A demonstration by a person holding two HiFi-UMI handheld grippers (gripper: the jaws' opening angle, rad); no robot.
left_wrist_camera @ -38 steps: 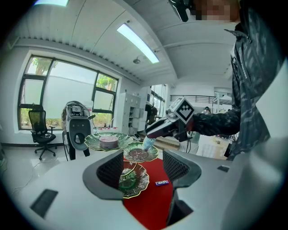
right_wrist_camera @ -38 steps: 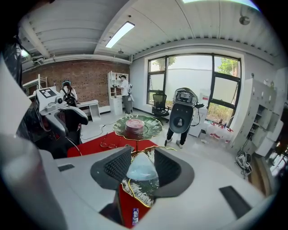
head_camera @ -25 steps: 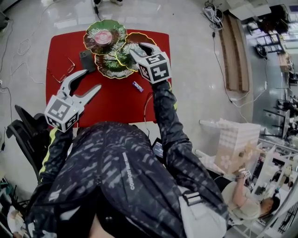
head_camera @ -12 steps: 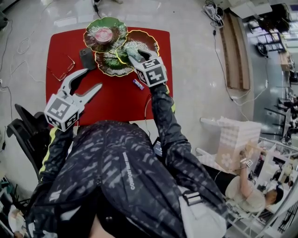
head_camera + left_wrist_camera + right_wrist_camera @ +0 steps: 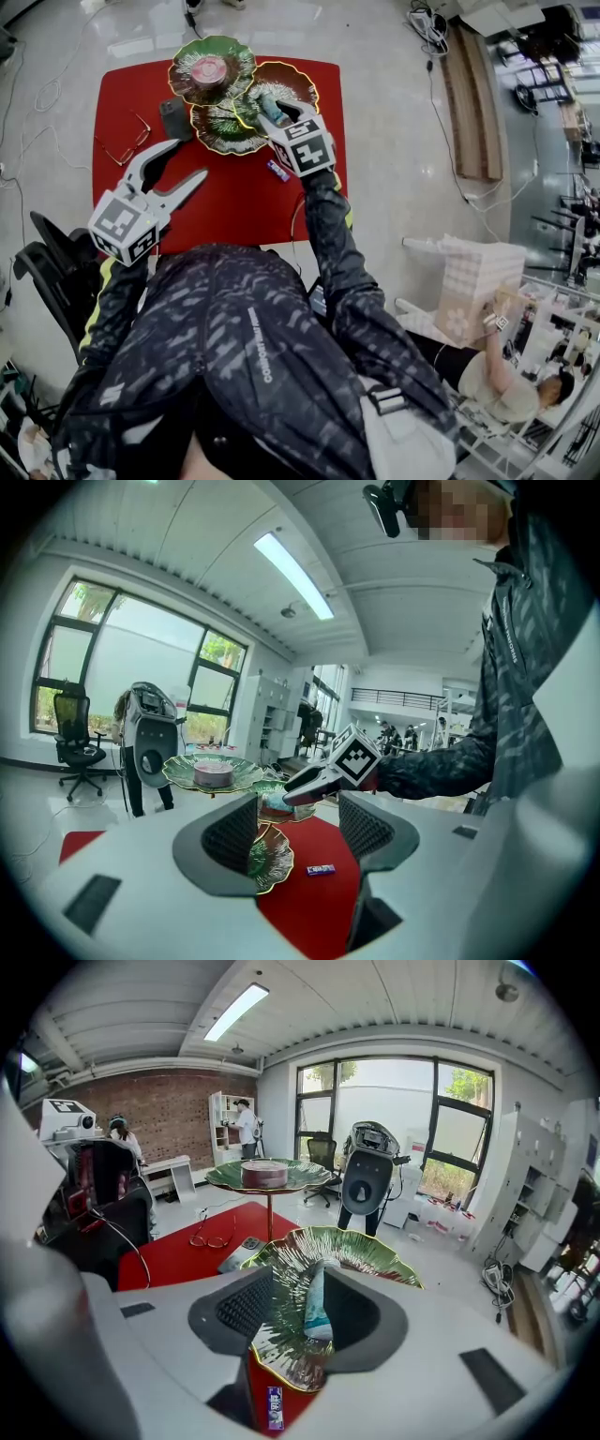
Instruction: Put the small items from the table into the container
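Teal tube sits between right gripper's fingers (parted) above the leaf dish.

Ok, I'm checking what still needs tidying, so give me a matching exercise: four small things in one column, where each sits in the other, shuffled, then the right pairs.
Things:
1. pink round box
2. glasses
3. purple-wrapped sweet
4. pale blue tube

Places:
A. between the open jaws of the right gripper, over a leaf dish
B. on the red table, at its left side in the head view
C. on the top dish
D. on the red table, close beside the right gripper

Pairs: 1-C, 2-B, 3-D, 4-A
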